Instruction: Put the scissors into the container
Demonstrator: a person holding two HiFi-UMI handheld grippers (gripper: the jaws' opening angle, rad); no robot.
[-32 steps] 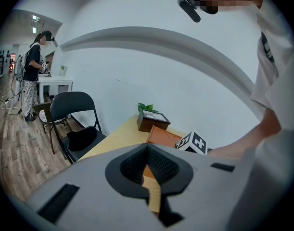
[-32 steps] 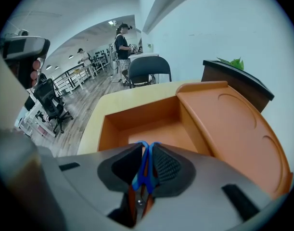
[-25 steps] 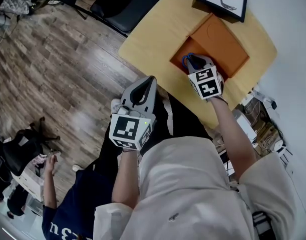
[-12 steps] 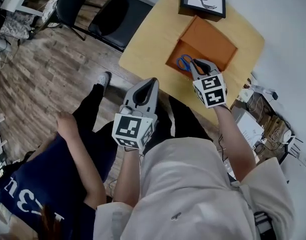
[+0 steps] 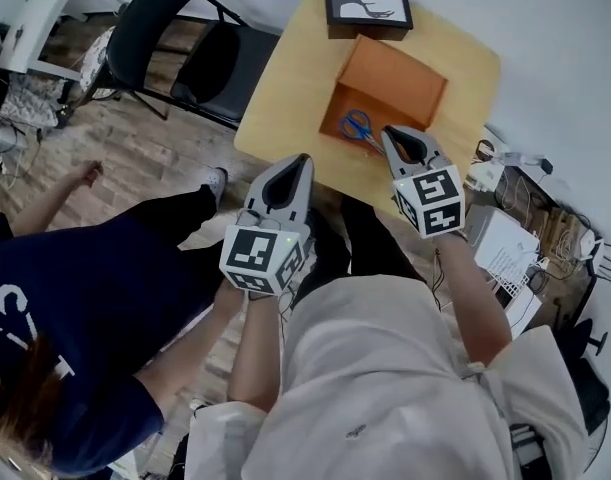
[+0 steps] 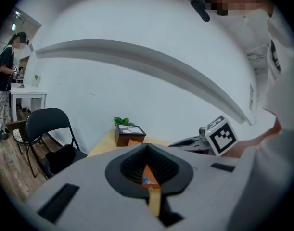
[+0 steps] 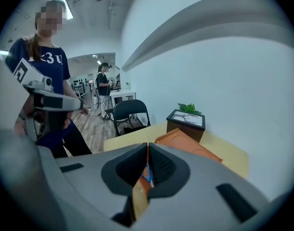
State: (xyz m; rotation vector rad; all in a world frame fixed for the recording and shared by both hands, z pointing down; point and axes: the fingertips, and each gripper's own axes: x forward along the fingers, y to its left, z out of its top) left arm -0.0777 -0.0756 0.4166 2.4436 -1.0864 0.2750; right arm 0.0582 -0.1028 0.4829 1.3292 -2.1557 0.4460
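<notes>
Both jaws are closed on nothing, and your right gripper (image 5: 394,133) is the nearer one, just right of the scissors (image 5: 357,126) lying inside the orange container (image 5: 400,73), blades angled toward it, while your left gripper (image 5: 304,160) hangs near-left, apart.

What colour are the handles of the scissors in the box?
Blue. The scissors lie in the orange box; the head view shows them best.
</notes>
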